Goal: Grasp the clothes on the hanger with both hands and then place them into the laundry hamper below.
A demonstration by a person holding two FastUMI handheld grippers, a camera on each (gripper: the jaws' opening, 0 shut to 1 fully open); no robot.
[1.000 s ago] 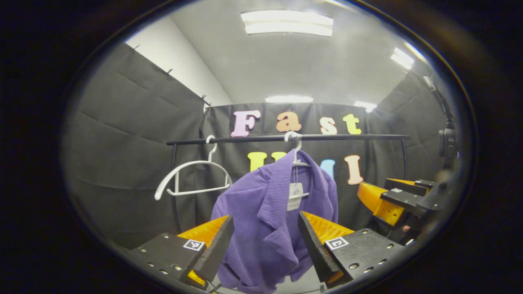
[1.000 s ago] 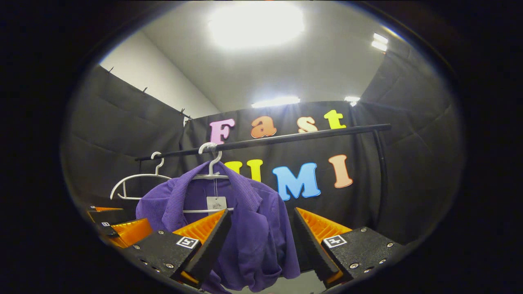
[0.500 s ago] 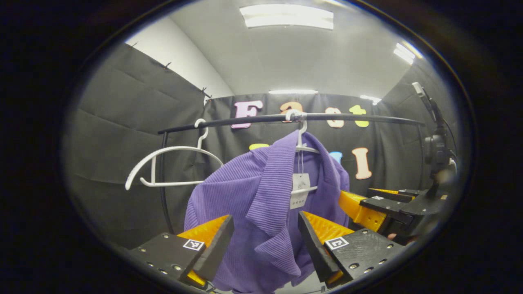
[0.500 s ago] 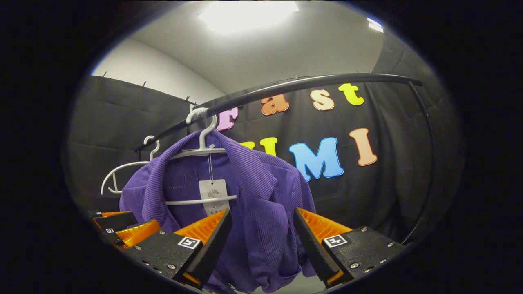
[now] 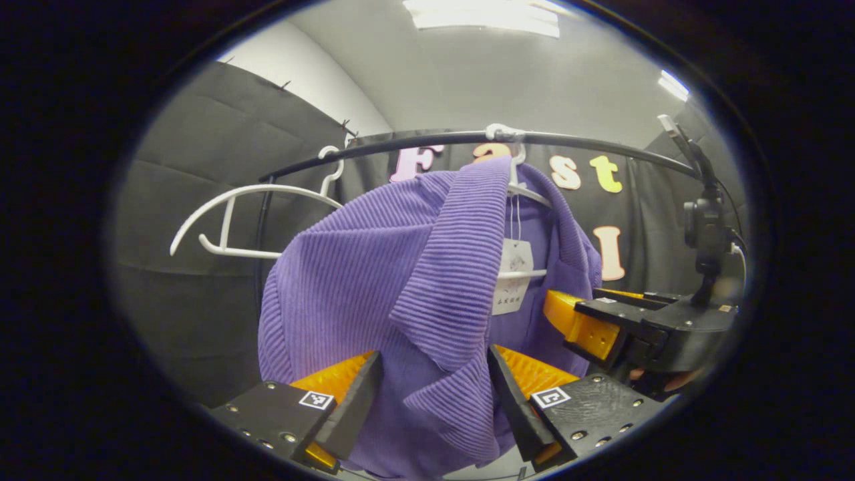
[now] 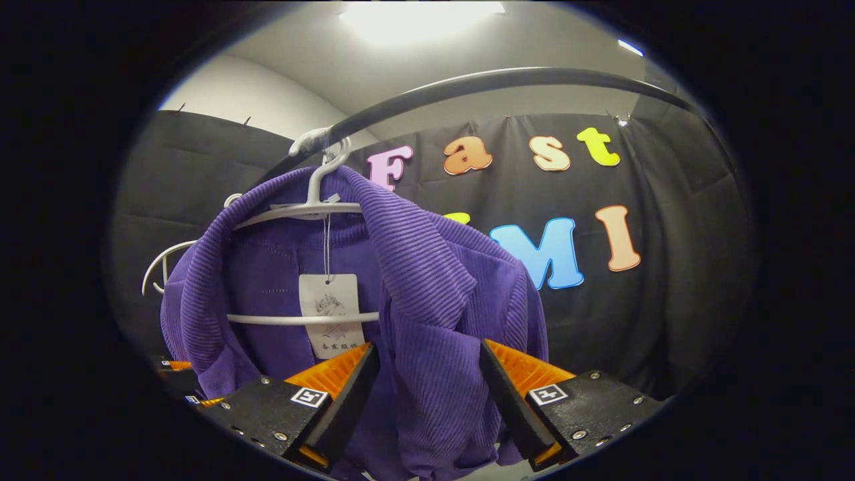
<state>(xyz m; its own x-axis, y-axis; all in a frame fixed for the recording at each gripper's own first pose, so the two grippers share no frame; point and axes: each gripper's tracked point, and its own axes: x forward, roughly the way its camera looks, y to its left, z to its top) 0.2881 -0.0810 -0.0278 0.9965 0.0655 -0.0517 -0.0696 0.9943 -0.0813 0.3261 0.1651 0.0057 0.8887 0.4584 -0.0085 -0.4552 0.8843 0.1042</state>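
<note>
I've pushed both tongs in close: left gripper [image 5: 434,401] and right gripper [image 6: 427,394] are spread around the shirt [image 6: 427,280], which hangs on its hanger [image 6: 314,200]. Closing comes next, I'd say.

Purple shirt [image 5: 374,267] fills both jaws' gaps (rail [image 6: 507,80] overhead).

purple ribbed shirt [image 6: 427,280], white hangers [image 5: 220,220], black rail [image 6: 507,83], white tag [image 6: 330,310]
</note>
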